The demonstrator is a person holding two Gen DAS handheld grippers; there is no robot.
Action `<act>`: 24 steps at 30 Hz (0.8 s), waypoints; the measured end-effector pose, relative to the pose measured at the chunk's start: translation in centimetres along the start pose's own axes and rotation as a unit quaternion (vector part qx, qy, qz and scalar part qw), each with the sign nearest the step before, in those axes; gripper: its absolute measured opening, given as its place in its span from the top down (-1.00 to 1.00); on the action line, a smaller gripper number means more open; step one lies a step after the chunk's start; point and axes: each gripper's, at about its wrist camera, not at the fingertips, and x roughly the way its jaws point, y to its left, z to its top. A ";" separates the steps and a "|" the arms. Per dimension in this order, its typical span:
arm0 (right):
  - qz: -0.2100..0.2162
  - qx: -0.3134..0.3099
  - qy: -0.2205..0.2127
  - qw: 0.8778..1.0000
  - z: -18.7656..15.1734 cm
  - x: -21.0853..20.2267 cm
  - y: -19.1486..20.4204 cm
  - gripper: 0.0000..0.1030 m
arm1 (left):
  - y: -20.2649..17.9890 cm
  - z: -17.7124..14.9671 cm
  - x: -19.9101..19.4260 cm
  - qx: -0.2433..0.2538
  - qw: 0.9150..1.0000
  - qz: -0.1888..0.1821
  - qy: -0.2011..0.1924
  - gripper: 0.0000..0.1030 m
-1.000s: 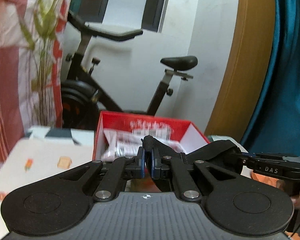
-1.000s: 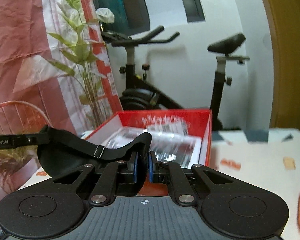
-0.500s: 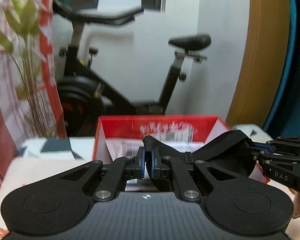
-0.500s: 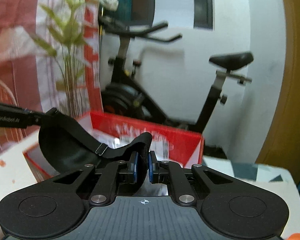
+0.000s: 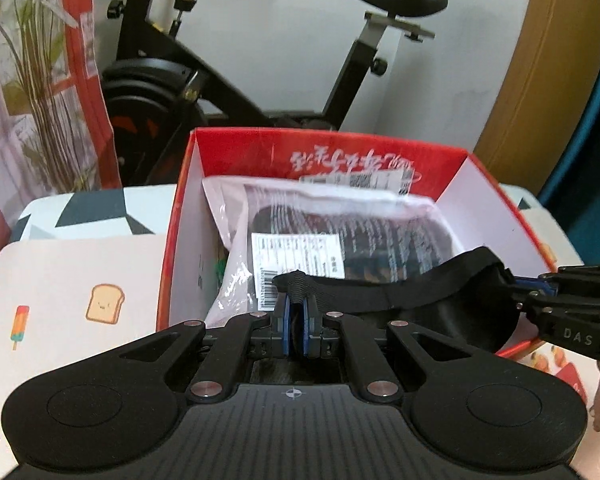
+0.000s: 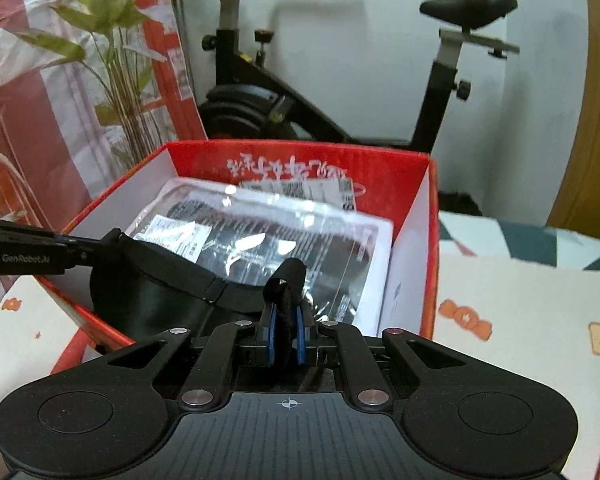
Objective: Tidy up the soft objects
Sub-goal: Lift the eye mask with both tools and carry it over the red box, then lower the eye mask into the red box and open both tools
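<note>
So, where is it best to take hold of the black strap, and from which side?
At its two ends, one gripper from each side. The black strap is limp and long, so the left gripper and right gripper, both shut on its folded ends, keep it spread over the red box.

My way down into the red box (image 5: 180, 216) is open from above; a plastic-wrapped packet (image 5: 340, 236) covers most of its floor; its walls hem me in sideways; the exercise bike (image 6: 300, 92) blocks beyond; bare tablecloth (image 6: 520, 300) lies free rightward.
</note>
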 end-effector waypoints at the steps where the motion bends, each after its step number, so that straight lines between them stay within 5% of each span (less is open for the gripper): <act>1: 0.000 0.002 0.005 1.000 0.0 0.1 -0.1 0.83 | 0.0 -0.1 0.1 0.001 1.000 0.004 0.004 0.86; 10: -0.012 0.007 0.020 1.000 0.0 0.7 0.1 0.83 | 0.0 0.0 0.8 0.009 1.000 0.018 0.013 0.79; 16: -0.025 0.005 0.016 1.000 0.1 0.0 0.2 0.73 | -0.3 0.1 -0.1 0.013 1.000 0.012 -0.008 -0.05; 20: -0.045 -0.012 -0.006 0.999 0.3 -1.3 0.6 0.50 | -0.8 0.2 -1.6 0.019 0.999 0.010 -0.035 -0.31; 24: -0.067 -0.027 -0.047 0.996 0.3 -3.3 0.7 -0.13 | -1.1 0.0 -3.4 0.022 0.997 0.010 -0.070 -0.65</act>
